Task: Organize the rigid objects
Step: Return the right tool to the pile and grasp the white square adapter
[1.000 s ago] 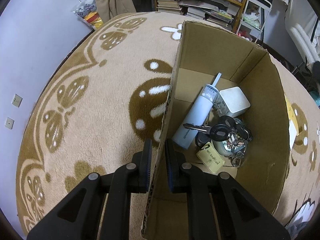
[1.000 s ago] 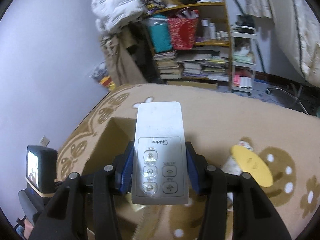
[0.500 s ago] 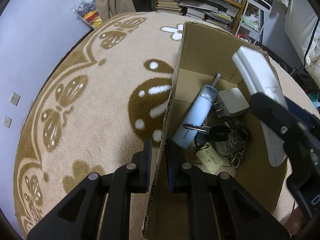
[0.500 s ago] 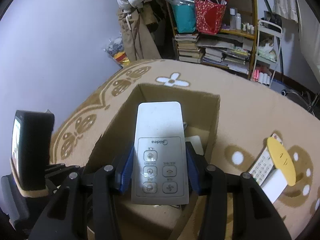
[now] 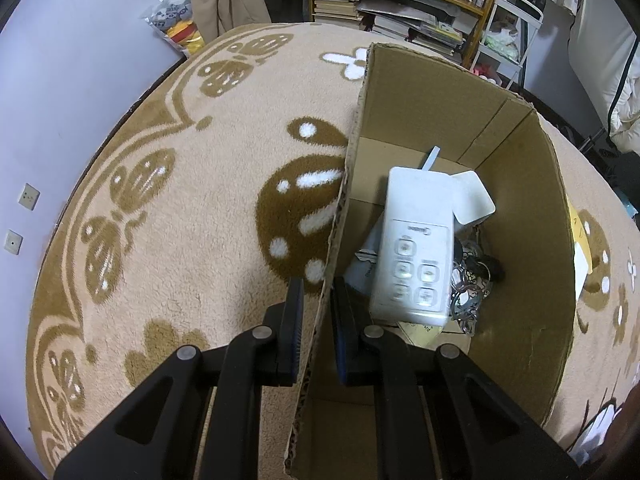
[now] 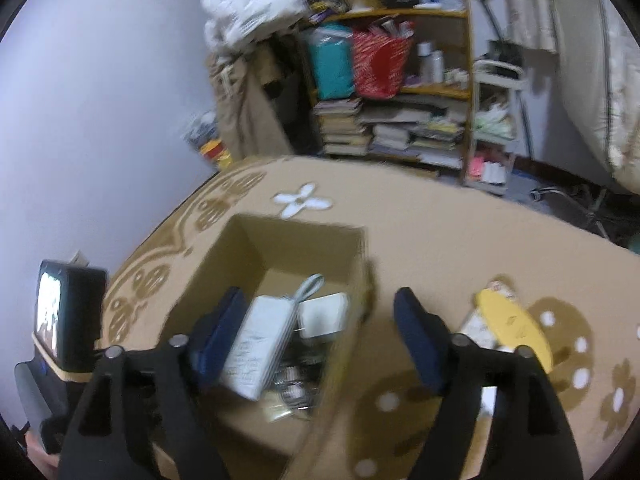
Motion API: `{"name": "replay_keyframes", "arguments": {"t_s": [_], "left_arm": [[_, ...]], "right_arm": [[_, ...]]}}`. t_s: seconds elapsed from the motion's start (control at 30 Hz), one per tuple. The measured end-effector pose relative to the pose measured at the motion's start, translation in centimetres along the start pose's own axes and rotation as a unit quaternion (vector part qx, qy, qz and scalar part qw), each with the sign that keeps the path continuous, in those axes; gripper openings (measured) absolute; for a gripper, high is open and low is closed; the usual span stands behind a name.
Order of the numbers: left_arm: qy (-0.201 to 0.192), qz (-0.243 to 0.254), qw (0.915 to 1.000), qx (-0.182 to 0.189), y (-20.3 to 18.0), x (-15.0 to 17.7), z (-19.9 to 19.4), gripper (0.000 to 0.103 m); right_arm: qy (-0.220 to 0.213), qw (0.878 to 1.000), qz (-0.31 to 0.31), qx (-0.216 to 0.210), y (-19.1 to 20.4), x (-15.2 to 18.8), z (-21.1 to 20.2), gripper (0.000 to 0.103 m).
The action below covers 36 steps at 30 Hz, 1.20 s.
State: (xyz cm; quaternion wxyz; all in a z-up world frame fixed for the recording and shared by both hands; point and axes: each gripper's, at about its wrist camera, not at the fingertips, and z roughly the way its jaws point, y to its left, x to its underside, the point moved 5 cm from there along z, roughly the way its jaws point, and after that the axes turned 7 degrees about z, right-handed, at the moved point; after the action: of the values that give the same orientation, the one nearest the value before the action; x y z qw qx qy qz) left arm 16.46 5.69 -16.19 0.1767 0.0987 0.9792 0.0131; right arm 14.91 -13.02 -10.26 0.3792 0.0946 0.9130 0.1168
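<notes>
**White remote control lying in the cardboard box, right jaws parted above it**

The white remote control (image 5: 416, 244), buttons up, lies inside the open cardboard box (image 5: 520, 240) on top of the other contents, its button end toward the near wall and its plain end toward the far wall. It covers most of a pale blue bottle (image 5: 362, 268), whose strap shows past the remote's far end. A white square adapter (image 5: 474, 196) rests just beside the remote toward the box's far right corner, and a tangle of keys and key rings (image 5: 470, 280) lies along its right side. A yellow-green tag (image 5: 420, 330) shows under its near end.

The left gripper (image 5: 316, 312) pinches the box's left wall, one finger outside and one inside, jaws narrow on the cardboard. The right gripper (image 6: 320, 340) hangs over the box; its jaws have just been opening and now stand wide, with nothing gripped between them.

The box sits on a beige patterned carpet (image 5: 180, 240). Beyond its right wall, another remote with a yellow cover (image 6: 512, 328) lies on the carpet.
</notes>
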Motion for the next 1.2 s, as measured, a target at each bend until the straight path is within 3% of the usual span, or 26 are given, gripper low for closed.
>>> {"name": "replay_keyframes", "arguments": {"t_s": [0.33, 0.7, 0.93, 1.13, 1.2], "left_arm": [[0.000, 0.000, 1.0000, 0.000, 0.1, 0.0, 0.0, 0.013], [0.000, 0.002, 1.0000, -0.003, 0.1, 0.0, -0.2, 0.013], [-0.001, 0.003, 1.0000, -0.004, 0.0, -0.1, -0.2, 0.013], [0.000, 0.000, 1.0000, -0.002, 0.0, -0.1, -0.3, 0.013], [0.000, 0.001, 1.0000, -0.002, 0.0, -0.1, -0.3, 0.013]], "right_arm": [[0.018, 0.995, 0.047, 0.089, -8.6, 0.0, 1.0, 0.089], [0.048, 0.981, 0.134, 0.129, -14.9, 2.8, 3.9, 0.089], [0.075, 0.971, 0.153, 0.167, -18.1, 5.2, 5.6, 0.089], [0.093, 0.968, 0.175, 0.155, -19.2, 6.1, 6.5, 0.089], [0.096, 0.966, 0.171, 0.169, -19.3, 6.4, 6.7, 0.089]]}}
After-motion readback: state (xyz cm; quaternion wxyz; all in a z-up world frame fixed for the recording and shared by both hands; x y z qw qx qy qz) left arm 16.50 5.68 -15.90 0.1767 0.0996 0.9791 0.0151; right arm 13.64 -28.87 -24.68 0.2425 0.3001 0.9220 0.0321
